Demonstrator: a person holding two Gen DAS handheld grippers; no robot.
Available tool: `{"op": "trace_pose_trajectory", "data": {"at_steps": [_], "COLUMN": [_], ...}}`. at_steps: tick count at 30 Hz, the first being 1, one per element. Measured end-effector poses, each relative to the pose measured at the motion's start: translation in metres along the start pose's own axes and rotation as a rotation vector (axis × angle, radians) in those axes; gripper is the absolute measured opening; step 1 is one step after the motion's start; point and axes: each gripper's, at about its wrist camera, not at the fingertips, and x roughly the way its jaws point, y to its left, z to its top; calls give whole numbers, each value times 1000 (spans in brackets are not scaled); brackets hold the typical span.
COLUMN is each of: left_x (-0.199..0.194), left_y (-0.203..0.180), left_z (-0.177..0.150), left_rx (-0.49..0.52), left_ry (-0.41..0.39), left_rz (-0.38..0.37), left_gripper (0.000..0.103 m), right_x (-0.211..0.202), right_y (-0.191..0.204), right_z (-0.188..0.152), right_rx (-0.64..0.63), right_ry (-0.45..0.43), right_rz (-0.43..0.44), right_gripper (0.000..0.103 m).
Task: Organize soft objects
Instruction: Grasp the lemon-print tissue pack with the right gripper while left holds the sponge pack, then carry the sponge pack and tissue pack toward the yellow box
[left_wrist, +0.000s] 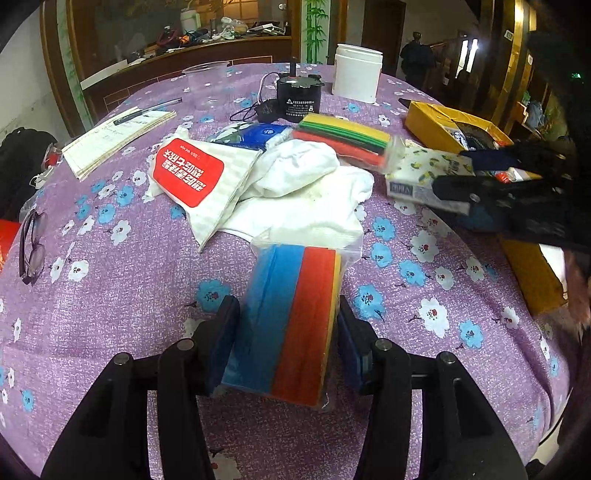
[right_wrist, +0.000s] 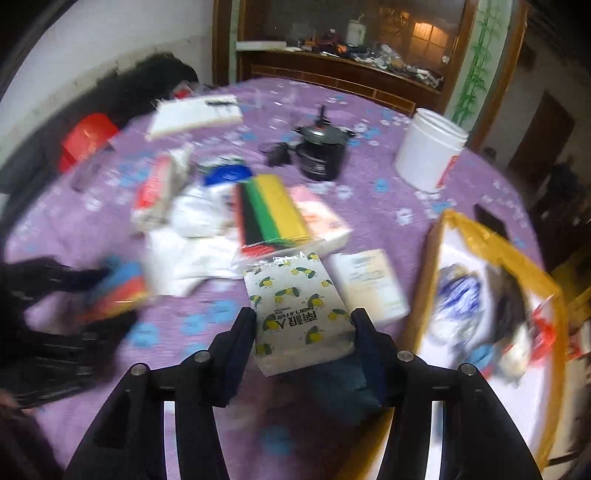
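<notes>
Over the purple flowered bench (left_wrist: 122, 288), the left gripper (left_wrist: 286, 332) has its jaws pinching a bagged sponge stack (left_wrist: 291, 314), and the right gripper (right_wrist: 303, 332) clamps a tissue pack (right_wrist: 295, 306) beside the yellow box (right_wrist: 491, 240) (already part full). Slick wrapping could let either bundle slide free mid-carry.

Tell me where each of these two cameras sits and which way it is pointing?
Left wrist view: sits on the left gripper, looking forward across the purple table; its two black fingers clamp a bag of coloured sponges.
Right wrist view: sits on the right gripper, facing the table from the yellow box side; its fingers clamp a tissue pack.
Shared: both show the white cloth, the white jar and the black motor, and each view catches the other gripper.
</notes>
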Motion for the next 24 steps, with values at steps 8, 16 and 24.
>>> {"op": "trace_pose_trajectory", "data": {"at_steps": [8,16,24], "left_x": [-1,0,-4], "left_y": [0,0,3], "left_z": [0,0,-1], "left_rx": [-4,2,-18], "left_ry": [-1,5,-16], "left_rz": [-5,-3,0], "left_gripper": [49,54,48], "right_x": [0,3,-6], "right_y": [36,48,38], "right_z": [-38,-41,-33], "right_rx": [78,9,51], "right_ry": [49,32,-41], "right_rz": [159,77,96], "right_gripper": [58,71,53]}}
